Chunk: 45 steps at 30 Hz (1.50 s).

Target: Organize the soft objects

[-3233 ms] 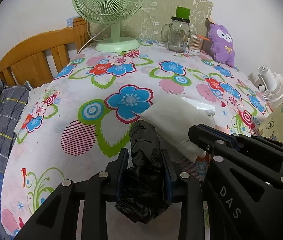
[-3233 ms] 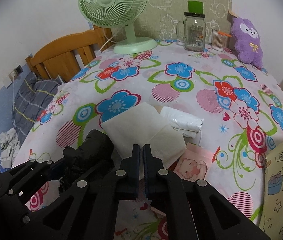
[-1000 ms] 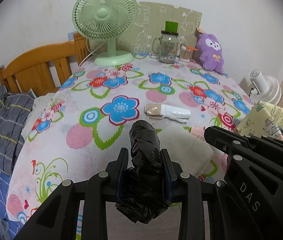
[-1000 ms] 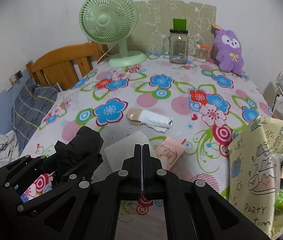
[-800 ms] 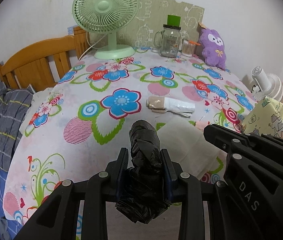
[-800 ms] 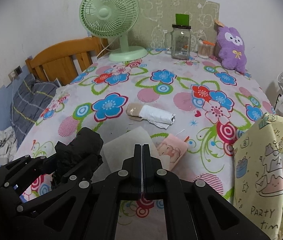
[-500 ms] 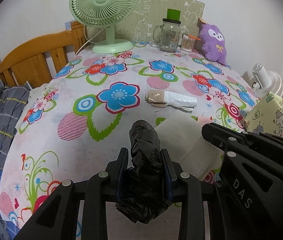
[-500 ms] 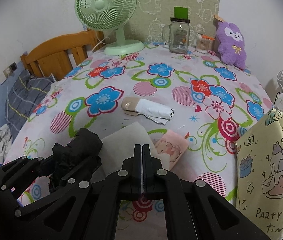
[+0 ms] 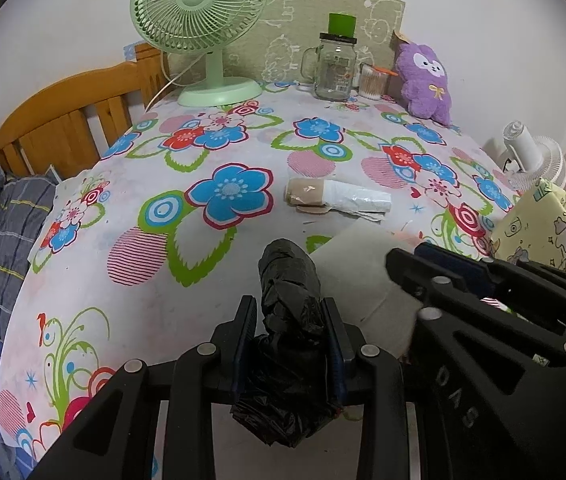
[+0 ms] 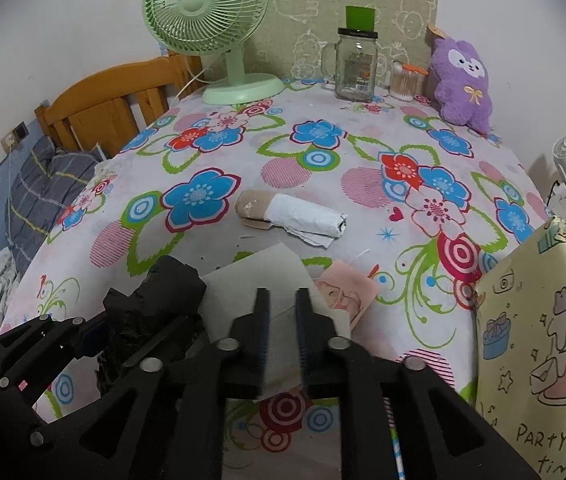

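Two tools over the flowered desk (image 10: pixel 363 148).
Left tool (image 9: pixel 289 322) grips a black plastic bundle (image 9: pixel 287 280) above the near edge; right tool (image 10: pixel 281 308), jaws just parting, straddles a pale cloth (image 10: pixel 259 276) there; a white roll (image 10: pixel 303 216) lies mid-desk.

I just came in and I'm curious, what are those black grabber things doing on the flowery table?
A person is tidying soft things with two hand-held grabbers. The left gripper is squeezing a rolled-up black plastic bag. The right gripper has just been opening its jaws, and the white cloth lies between them on the tablecloth, no longer pinched. A white roll lies further back, beside a pink packet. A yellow party bag stands at the right.
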Each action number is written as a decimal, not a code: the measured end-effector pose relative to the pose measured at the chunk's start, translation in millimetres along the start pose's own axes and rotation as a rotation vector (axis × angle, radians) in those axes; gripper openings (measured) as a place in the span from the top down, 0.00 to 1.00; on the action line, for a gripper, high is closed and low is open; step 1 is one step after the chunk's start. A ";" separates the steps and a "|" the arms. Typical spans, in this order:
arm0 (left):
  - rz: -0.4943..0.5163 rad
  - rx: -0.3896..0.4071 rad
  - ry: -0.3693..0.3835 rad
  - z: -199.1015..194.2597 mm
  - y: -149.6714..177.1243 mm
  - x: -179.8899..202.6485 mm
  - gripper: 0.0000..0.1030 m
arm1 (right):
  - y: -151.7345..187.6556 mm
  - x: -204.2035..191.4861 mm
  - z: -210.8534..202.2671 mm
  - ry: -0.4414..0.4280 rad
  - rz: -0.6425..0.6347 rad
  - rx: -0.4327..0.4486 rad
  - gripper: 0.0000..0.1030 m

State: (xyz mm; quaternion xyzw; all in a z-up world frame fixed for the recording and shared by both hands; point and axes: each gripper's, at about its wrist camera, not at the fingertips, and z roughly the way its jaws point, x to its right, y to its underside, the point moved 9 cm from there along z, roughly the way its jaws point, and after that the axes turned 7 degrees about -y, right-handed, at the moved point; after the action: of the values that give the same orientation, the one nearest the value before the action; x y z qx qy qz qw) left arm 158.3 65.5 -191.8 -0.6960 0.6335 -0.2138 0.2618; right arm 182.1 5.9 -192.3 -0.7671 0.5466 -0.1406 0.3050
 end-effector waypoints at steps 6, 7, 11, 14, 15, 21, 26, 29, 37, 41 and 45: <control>0.001 0.004 -0.003 -2.8 0.1 3.1 0.69 | -1.8 -0.7 -9.5 0.014 -0.022 0.035 0.37; -0.001 0.003 -0.005 -2.4 0.4 2.7 0.69 | -2.2 -0.8 -10.8 0.014 -0.026 0.040 0.35; -0.005 0.001 -0.012 -0.1 0.9 0.7 0.69 | -3.2 0.6 -11.2 0.029 -0.037 0.043 0.28; -0.006 -0.009 -0.015 3.9 1.6 -2.3 0.69 | -2.5 2.7 -5.1 0.026 -0.032 0.025 0.27; -0.006 -0.013 -0.016 5.4 2.1 -2.9 0.69 | -2.3 2.8 -1.4 0.021 -0.028 0.017 0.26; -0.006 -0.045 -0.012 16.4 8.0 -3.4 0.69 | 3.6 3.5 14.3 0.008 -0.014 -0.021 0.27; 0.009 -0.049 -0.013 19.6 9.5 1.0 0.69 | 7.6 3.9 18.8 0.004 -0.002 -0.033 0.44; 0.019 -0.045 -0.020 19.8 9.6 3.5 0.69 | 9.1 5.3 20.0 0.006 0.000 -0.039 0.56; 0.012 -0.034 -0.013 15.6 5.9 5.7 0.69 | 9.5 6.3 15.1 -0.019 0.014 -0.036 0.84; 0.016 -0.022 -0.013 9.6 2.7 6.5 0.70 | 7.6 5.0 9.7 -0.034 0.024 -0.027 0.86; 0.020 -0.007 -0.013 2.6 -2.0 8.3 0.70 | 4.5 5.4 1.6 -0.036 0.030 -0.014 0.87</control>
State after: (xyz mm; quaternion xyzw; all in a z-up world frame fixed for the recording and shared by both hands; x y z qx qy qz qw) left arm 162.4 57.6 -192.9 -0.6918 0.6396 -0.2045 0.2656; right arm 181.6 0.5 -196.9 -0.7634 0.5533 -0.1183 0.3117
